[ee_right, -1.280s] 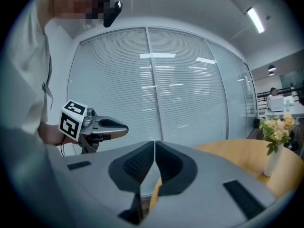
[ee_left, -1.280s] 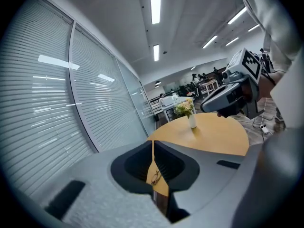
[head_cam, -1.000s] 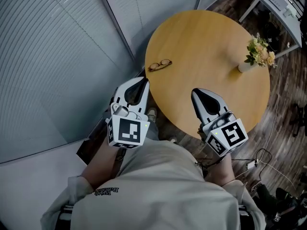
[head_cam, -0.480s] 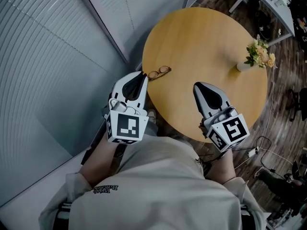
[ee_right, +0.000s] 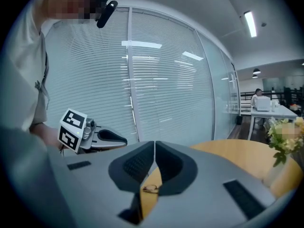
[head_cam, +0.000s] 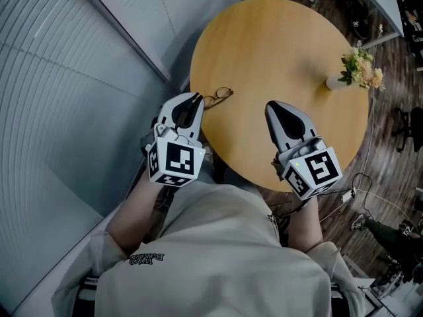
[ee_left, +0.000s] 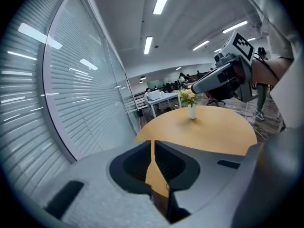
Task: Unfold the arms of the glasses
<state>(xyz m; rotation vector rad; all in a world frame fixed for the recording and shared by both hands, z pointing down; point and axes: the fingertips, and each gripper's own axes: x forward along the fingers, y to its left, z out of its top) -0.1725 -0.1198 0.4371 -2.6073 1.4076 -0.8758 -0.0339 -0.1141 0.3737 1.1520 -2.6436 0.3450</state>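
Hovering at the near rim of the smooth round yellow-wood table (head_cam: 291,45), the grey plastic left gripper (head_cam: 195,98) has its jaws together on nothing, tip just beside the thin brown wire-rimmed glasses (head_cam: 218,98) lying flat by the table's left edge. The matching right gripper (head_cam: 271,105), also closed and empty, points toward them. This looks like an approach pose. The arms are too small to read.

The round wooden table (head_cam: 284,51) bears glasses (head_cam: 218,98) near one edge and a flower vase (head_cam: 336,82) well apart.
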